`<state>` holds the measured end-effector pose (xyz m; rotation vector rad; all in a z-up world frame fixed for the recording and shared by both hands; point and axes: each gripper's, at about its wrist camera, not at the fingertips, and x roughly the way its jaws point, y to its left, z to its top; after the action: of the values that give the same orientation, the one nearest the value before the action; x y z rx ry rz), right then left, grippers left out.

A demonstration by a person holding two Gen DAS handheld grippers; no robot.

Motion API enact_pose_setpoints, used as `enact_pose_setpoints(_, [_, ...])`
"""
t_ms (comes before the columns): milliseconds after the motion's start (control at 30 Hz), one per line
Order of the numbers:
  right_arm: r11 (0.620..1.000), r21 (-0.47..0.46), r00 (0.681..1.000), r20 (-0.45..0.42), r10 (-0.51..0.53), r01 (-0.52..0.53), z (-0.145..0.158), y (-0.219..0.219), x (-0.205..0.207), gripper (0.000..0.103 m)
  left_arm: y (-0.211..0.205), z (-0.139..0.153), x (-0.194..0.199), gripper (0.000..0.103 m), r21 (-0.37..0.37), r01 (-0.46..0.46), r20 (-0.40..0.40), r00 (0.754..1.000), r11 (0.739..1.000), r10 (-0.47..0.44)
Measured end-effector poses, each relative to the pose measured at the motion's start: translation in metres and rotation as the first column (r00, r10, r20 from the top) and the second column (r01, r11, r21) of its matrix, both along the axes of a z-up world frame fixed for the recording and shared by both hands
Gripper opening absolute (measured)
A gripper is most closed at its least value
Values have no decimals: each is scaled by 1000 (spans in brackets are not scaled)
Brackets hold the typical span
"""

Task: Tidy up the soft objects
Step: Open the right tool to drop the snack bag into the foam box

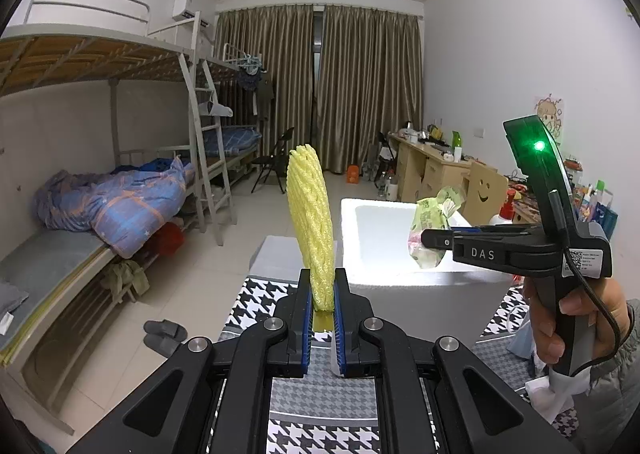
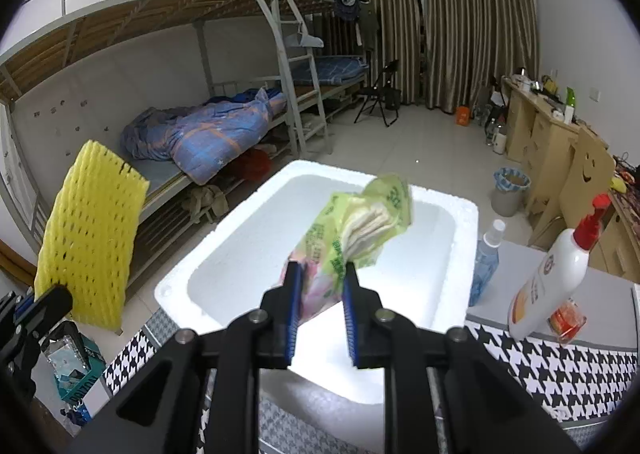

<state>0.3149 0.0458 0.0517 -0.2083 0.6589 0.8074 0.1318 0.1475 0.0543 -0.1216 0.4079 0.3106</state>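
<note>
My left gripper (image 1: 322, 286) is shut on a yellow foam net sleeve (image 1: 310, 221) and holds it upright above the houndstooth tablecloth (image 1: 320, 434); the sleeve also shows in the right wrist view (image 2: 90, 238). My right gripper (image 2: 322, 282) is shut on a green tissue pack (image 2: 356, 230) and holds it over the open white foam box (image 2: 460, 213). In the left wrist view the right gripper (image 1: 430, 240) grips the pack (image 1: 430, 230) above the box (image 1: 348, 246).
A white pump bottle with a red top (image 2: 556, 274) and a small blue spray bottle (image 2: 486, 258) stand right of the box. A teal box (image 2: 74, 366) lies at lower left. Bunk beds (image 1: 100, 193) line the left wall, desks (image 1: 432, 165) the right.
</note>
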Motion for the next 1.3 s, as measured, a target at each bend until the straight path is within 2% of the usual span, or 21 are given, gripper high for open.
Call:
enact_pose_setpoints(100, [999,-33,1000,4,-11,11,-3,2,1,44,0,0,0,10,-4,-3,-2,1000,1000,3])
enact_pose_setpoints(133, [999,-40,1000,11,-8,9,-3,2,0,58,0,0,0,10,-3,-3,-3,1000,1000,3])
enact_pose_setpoints(167, [999,-44,1000,22,-6,7,-3,3,-3,67,-1,0,0,10,-3,-2,-3,1000,1000,2])
enact_pose_setpoints(233, [999,-42,999,49,-1,3,-1,3,-8,68,-1,1,1,10,-6,2,-3,1000,1000,-2])
enact_pose_setpoints(633, [1000,15,998,65,0,-1,13,-17,-18,68,-6,12,16,10,-4,63,10,998,998,-63])
enact_pose_setpoints(833, [999,32,996,90,-21,18,17,-29,-25,73,-11,15,31,10,-16,107,2,994,994,-107])
enact_pose_setpoints(967, [998,55,995,90,-43,38,18,-40,-29,85,-15,17,41,10,-20,133,-3,991,991,-133])
enact_pose_setpoints(1300, [994,79,991,105,-83,75,17,-64,-36,86,-19,19,61,10,-34,177,-20,984,984,-177])
